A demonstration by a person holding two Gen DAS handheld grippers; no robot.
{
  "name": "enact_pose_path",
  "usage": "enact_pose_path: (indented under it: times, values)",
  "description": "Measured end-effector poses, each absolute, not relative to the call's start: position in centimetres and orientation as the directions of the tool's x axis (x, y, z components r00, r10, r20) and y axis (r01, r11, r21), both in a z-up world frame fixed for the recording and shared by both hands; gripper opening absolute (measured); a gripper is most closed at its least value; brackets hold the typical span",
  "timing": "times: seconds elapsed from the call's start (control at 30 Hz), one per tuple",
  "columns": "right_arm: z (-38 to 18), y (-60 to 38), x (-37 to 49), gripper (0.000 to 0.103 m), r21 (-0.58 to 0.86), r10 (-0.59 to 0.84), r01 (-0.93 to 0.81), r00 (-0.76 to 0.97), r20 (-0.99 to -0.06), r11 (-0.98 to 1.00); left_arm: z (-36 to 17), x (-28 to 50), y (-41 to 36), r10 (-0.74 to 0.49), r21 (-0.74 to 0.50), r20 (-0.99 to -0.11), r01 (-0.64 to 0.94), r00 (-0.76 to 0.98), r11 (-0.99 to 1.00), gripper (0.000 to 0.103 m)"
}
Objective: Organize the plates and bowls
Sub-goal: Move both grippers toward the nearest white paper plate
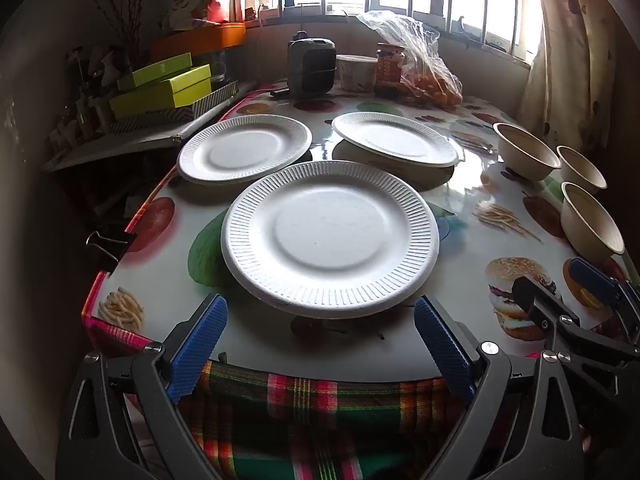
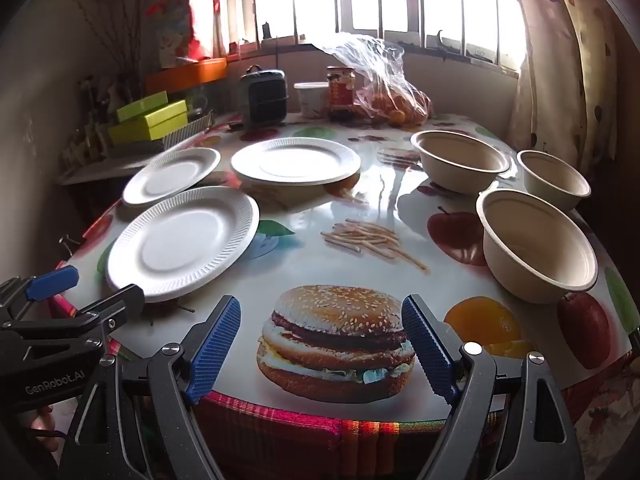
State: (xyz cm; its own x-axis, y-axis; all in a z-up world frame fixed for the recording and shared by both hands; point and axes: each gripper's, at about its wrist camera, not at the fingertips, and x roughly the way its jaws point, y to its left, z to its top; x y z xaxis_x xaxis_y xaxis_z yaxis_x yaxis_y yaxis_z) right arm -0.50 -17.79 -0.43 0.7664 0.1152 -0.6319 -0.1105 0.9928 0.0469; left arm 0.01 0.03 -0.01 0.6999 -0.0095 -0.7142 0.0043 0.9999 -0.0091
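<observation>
In the left wrist view, the left hand-held gripper [image 1: 320, 344] is seen spread wide and empty at 6 o'clock, just short of the nearest foam plate [image 1: 330, 238]. Two more foam plates are set behind, at 11 o'clock [image 1: 244, 149] and 1 o'clock [image 1: 394, 138]. Three paper bowls [image 1: 526, 151] are grouped at 3 o'clock on the worktop [image 1: 460, 280].

In the right wrist view, the right hand-held gripper [image 2: 322, 348] is held wide open with nothing gripped, over a printed burger [image 2: 334, 342]. The plates are found at 10 o'clock, the bowls at 2 o'clock, the nearest bowl [image 2: 536, 244] closest.
</observation>
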Motion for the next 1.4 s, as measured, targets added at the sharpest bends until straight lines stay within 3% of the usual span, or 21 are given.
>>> enact_pose_path:
  times: [0.67,1.4]
  values:
    - [-0.49,-17.65,-0.36,0.084,0.05,0.12,-0.114,0.769,-0.628,0.992,-0.25,0.22,0.65,0.062,0.028,-0.725,-0.06,0.686,0.998,0.095]
    - [-0.26,-17.55,0.06,0.084,0.047,0.122,-0.119,0.767,-0.629,0.992,-0.08,0.09,0.75,0.017,-0.012,-0.724,-0.037,0.69,0.999,0.095]
